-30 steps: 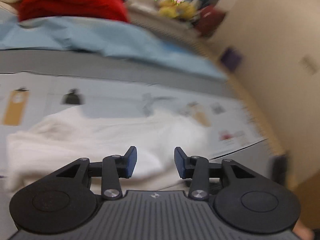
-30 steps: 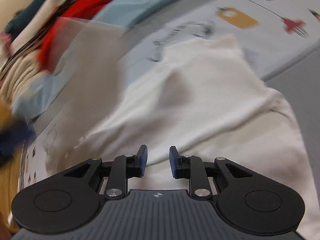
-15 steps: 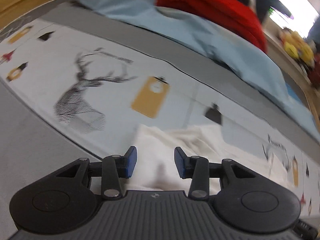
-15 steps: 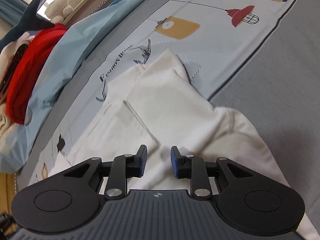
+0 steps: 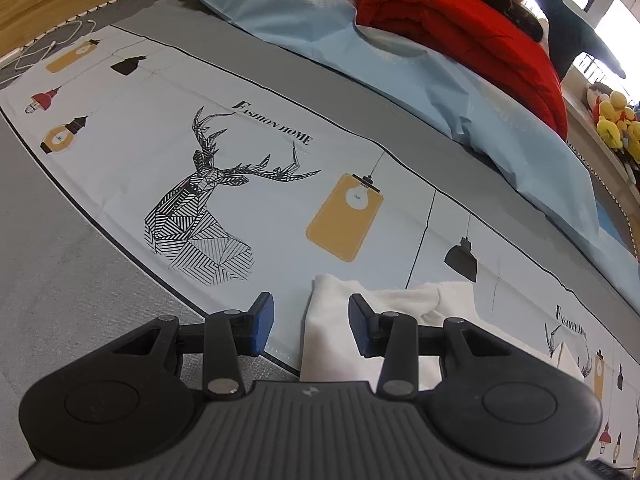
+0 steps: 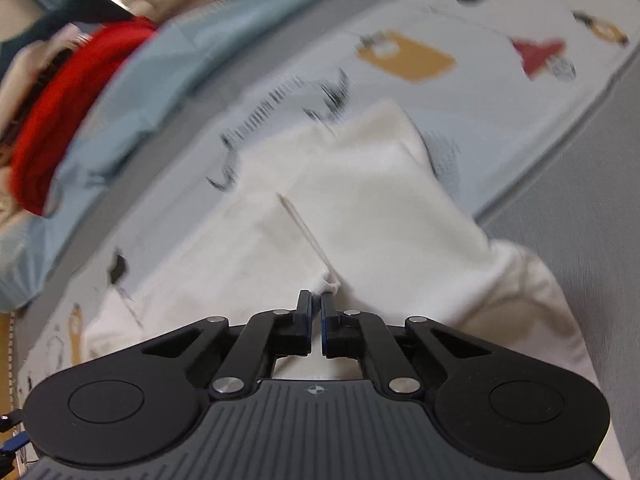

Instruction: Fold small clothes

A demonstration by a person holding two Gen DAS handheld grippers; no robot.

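A small white garment (image 6: 352, 208) lies on the printed pale bed cover (image 5: 256, 148). In the left wrist view its corner (image 5: 332, 320) sits between the fingers of my left gripper (image 5: 311, 326), which is open and low over the cover. My right gripper (image 6: 316, 308) is shut on a hem corner of the white garment, near a folded edge that runs away from the fingertips. The right view is blurred by motion.
A light blue sheet (image 5: 460, 92) and a folded red blanket (image 5: 472, 32) lie at the back of the bed. Yellow plush toys (image 5: 616, 116) sit at the far right. Grey bed cover (image 5: 60, 280) borders the printed strip. A white cable (image 5: 44, 48) lies far left.
My right gripper has closed on the garment's hem corner. My left gripper swung left and down to the garment's other corner and stays open.
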